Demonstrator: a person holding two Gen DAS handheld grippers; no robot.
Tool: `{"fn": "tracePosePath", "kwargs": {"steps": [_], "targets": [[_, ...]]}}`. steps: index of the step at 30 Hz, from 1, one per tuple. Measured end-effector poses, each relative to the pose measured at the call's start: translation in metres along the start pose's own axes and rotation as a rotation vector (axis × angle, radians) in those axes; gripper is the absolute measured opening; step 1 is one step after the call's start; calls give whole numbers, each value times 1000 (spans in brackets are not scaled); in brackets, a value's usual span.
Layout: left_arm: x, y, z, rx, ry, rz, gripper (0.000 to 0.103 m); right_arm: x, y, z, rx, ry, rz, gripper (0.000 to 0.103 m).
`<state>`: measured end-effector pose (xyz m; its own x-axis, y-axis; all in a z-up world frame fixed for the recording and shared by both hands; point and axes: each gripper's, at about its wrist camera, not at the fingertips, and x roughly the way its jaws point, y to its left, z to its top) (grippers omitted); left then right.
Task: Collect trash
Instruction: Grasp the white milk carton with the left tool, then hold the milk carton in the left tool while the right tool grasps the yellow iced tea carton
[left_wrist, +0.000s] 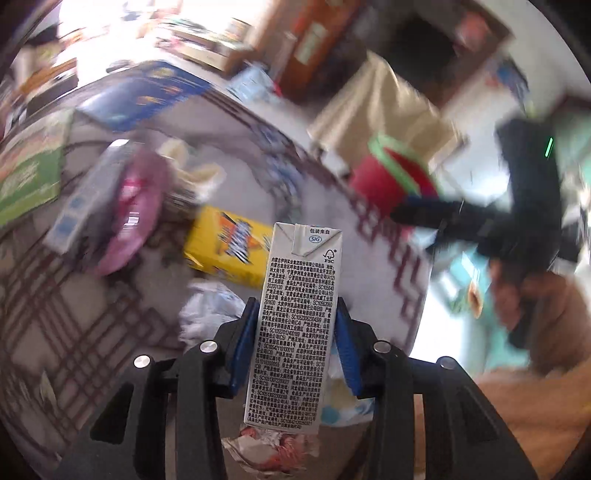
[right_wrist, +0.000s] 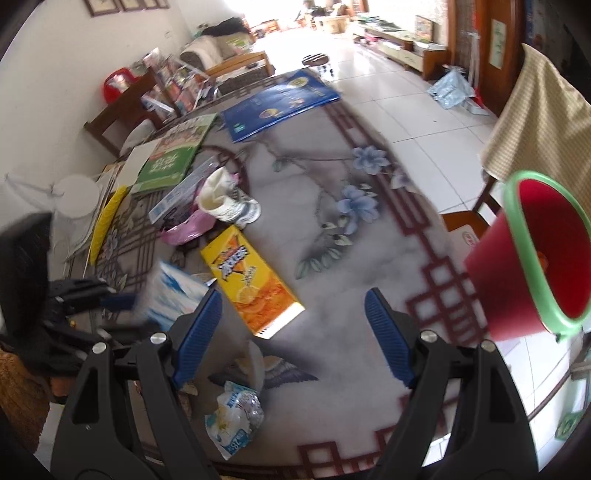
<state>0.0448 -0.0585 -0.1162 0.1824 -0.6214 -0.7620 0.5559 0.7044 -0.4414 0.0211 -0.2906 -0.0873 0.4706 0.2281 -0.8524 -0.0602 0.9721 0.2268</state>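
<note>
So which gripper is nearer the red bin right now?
Right. The open right gripper hovers over the table beside the red bin; the left gripper, holding the milk carton, is farther back.

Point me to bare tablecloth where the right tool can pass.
Free: the stretch between the yellow juice box and the lattice border, below the blue flowers. Crowded: far-left pile around the green box, and the crumpled wrapper at the near edge.

The left wrist view looks across the table (left_wrist: 66, 317) from close above its near edge, toward the red bin (left_wrist: 384, 184). The right wrist view faces down its length from nearby. Both share the yellow juice box (left_wrist: 225, 247) (right_wrist: 251, 280) and bin (right_wrist: 546, 258).
</note>
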Motion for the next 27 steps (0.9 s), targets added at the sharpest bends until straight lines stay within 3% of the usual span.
{"fn": "tracePosePath", "kwargs": {"steps": [2,5,10,19,22,27], "targets": [[-28,16,-4,-127,-120,51,38,17,12,5,-43,28,7,78],[-56,34,-17,-272,-254,210,37,52,32,9,-117,89,-15,78],[-86,48,-37,-425,-371,261,37,92,55,10,-205,157,-10,78],[-99,60,-45,-483,-397,306,37,129,67,8,-284,239,-58,78],[-98,63,-47,-490,-392,308,37,133,71,5,-315,253,-75,66],[-98,64,-42,-486,-397,304,37,120,74,6,-313,215,-54,62]]}}
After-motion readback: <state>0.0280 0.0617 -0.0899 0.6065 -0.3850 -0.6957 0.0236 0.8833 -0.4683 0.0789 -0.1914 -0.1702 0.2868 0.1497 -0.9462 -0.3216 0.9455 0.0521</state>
